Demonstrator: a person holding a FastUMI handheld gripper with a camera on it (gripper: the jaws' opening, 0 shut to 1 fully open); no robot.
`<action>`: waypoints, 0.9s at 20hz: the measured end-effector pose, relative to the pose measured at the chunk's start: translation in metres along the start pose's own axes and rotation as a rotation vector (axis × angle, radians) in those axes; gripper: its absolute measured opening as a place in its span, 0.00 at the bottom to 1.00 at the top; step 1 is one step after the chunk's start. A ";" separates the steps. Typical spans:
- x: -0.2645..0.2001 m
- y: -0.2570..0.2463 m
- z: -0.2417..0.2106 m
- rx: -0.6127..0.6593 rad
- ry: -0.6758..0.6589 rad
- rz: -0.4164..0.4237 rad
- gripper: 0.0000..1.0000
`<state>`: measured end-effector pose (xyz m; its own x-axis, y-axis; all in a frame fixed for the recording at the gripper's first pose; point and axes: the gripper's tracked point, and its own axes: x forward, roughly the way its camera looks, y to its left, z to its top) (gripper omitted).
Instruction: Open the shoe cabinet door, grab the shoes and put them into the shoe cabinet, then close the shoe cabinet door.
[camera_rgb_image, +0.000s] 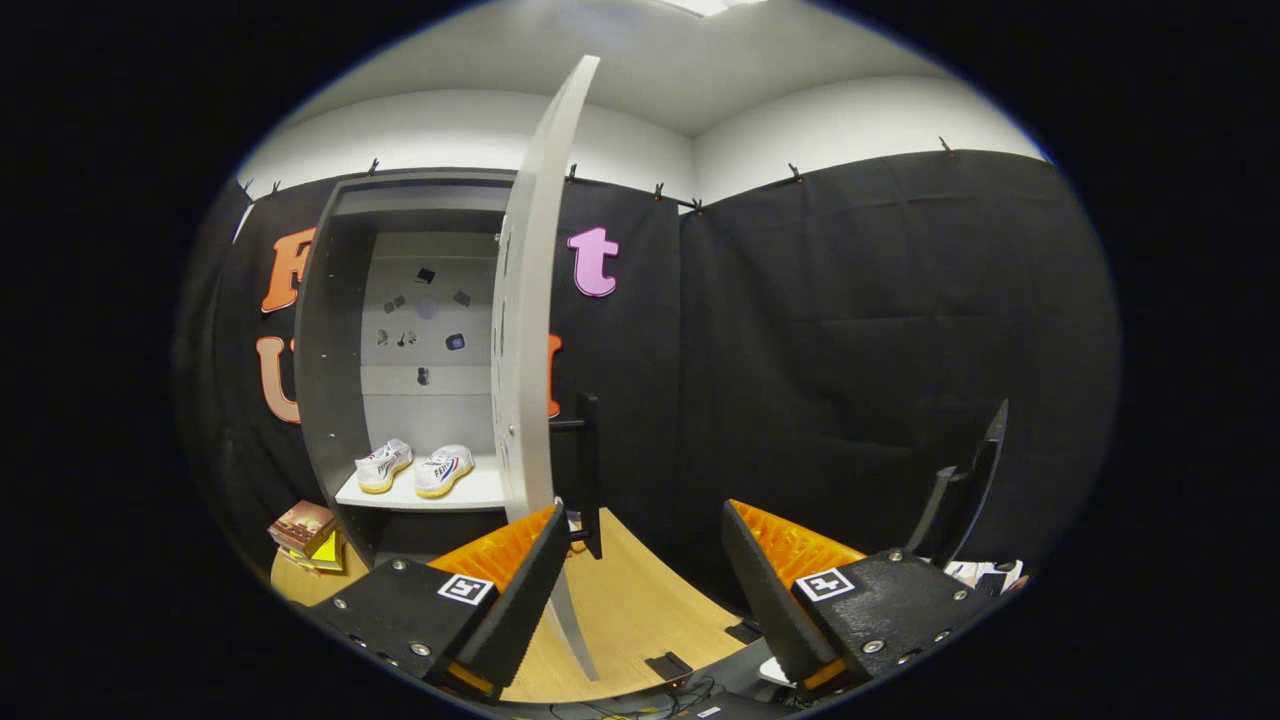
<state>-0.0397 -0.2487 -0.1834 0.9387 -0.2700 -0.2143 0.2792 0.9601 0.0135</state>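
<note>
1. A small stack of books or boxes (305, 533) lies on the wooden floor (640, 610), left of the shoe cabinet (335, 360) and just outside its base, out of the door's swing.
2. The shoe cabinet stands against the black cloth wall, open at the front. Its pale back panel carries a few small dark marks, too small to make out.
3. The pair of white shoes (413, 467) sits side by side on the cabinet's lower shelf (470, 492), toes toward the opening. They look already stowed, so judging by this the remaining step is the closing.
4. The cabinet door (530, 330) stands edge-on at the cabinet's right side, swung wide open. A dark handle (588, 470) juts from its outer face, on the side away from the cabinet.
5. The gripper (640, 590) is empty, fingers spread well apart, in front of the cabinet. The left finger sits right against the door's lower edge, though actual contact cannot be told; the right finger is well clear, to the right of the door. That stance would suit nudging the door toward the cabinet.
</note>
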 end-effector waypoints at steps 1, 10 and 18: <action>0.008 0.000 -0.005 0.001 0.012 0.015 0.94; 0.012 0.023 -0.007 -0.013 0.033 0.142 0.91; -0.009 0.073 -0.001 -0.029 0.037 0.239 0.90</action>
<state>-0.0278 -0.1760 -0.1815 0.9693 -0.0330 -0.2437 0.0440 0.9982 0.0399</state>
